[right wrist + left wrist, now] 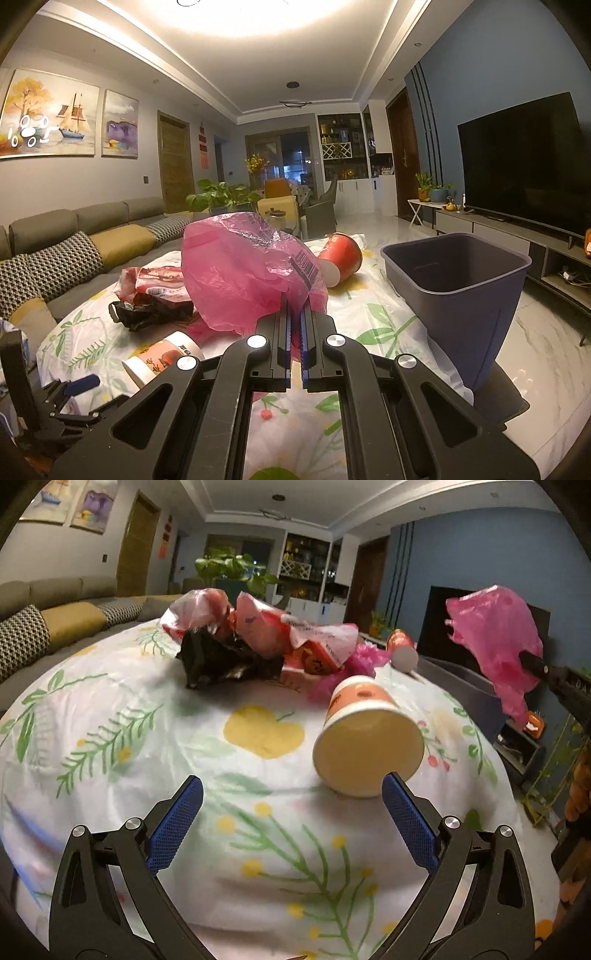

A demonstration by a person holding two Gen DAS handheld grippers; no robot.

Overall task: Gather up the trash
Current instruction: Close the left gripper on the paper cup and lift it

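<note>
Bag (251, 280) pinched between right gripper (294, 314) fingers (283, 321).

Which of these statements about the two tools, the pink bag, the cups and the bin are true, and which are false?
1. The right tool is shut on the pink plastic bag. True.
2. The left tool holds the orange paper cup. False: it is open, and the cup lies on its side on the floral cloth.
3. The grey bin holds trash. False: it looks empty.
4. The red cup lies on its side. True.
</note>
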